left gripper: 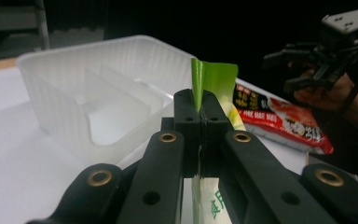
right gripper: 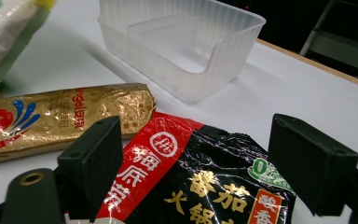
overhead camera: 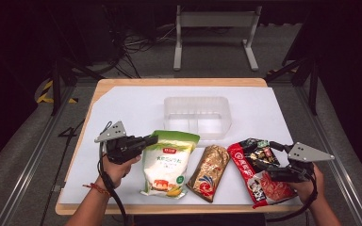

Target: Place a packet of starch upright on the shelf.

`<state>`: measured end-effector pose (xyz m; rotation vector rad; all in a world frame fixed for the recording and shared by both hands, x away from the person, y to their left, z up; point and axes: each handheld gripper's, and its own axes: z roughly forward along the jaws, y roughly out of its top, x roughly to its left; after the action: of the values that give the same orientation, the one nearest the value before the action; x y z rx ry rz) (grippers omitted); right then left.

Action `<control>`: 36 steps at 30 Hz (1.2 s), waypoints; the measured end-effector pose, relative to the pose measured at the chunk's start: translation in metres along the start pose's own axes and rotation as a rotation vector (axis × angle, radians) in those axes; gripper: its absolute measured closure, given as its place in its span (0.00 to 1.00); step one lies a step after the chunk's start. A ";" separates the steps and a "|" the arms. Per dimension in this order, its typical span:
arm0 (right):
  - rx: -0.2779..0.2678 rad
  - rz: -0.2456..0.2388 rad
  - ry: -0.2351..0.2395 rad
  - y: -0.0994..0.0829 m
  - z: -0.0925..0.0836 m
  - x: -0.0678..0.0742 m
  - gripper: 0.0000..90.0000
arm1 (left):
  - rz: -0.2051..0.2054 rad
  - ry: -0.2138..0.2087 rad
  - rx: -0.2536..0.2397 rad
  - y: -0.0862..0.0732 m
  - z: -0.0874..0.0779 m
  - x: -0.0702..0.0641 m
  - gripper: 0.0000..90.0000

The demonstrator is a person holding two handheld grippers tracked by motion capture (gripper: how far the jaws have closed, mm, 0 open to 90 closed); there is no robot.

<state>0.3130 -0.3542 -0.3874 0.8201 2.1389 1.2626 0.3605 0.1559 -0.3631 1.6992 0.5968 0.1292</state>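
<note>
1. Your left gripper (left gripper: 200,116) pinches the green top edge of the white-and-green pouch (overhead camera: 167,165).
2. Your right gripper (right gripper: 196,172), jaws spread, hovers over the red-and-black packet (right gripper: 200,186).
3. Gold packet (overhead camera: 209,172) lies between them, near the clear divided bin (overhead camera: 197,115).

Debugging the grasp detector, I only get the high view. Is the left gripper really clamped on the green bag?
Observer: Yes. The left gripper has its jaws shut on the top edge of the green bag.
Operator: And the right one?
Observer: The right gripper is open, jaws either side of the red and black packet.
Operator: Anything in the bin?
Observer: The clear bin has dividers; the compartments in sight look empty.
</note>
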 end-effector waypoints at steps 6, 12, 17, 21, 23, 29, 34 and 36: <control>-0.004 0.007 -0.009 -0.001 -0.002 -0.002 0.21 | 0.012 -0.030 -0.046 0.009 -0.008 -0.016 0.99; 0.000 0.009 -0.010 -0.001 -0.002 -0.003 0.21 | 0.033 -0.022 -0.069 0.015 -0.013 -0.023 0.99; 0.002 0.011 -0.011 -0.002 -0.001 -0.003 0.21 | 0.046 -0.006 -0.082 0.018 -0.014 -0.025 0.99; 0.004 0.015 -0.010 -0.002 -0.001 -0.004 0.21 | 0.035 0.006 -0.105 0.020 -0.016 -0.021 0.99; 0.005 0.016 -0.010 -0.003 -0.001 -0.004 0.21 | 0.033 0.024 -0.109 0.021 -0.017 -0.021 0.99; 0.008 0.020 -0.011 -0.003 -0.001 -0.004 0.21 | 0.029 0.045 -0.147 0.025 -0.020 -0.019 0.99; 0.007 0.030 -0.010 -0.004 0.000 -0.005 0.21 | 0.030 0.082 -0.179 0.038 -0.021 -0.017 0.99; 0.008 0.030 -0.013 -0.004 -0.001 -0.005 0.21 | 0.036 0.093 -0.194 0.044 -0.022 -0.017 0.99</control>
<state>0.3151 -0.3602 -0.3902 0.8642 2.1306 1.2605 0.3512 0.1633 -0.3125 1.5225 0.6032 0.2848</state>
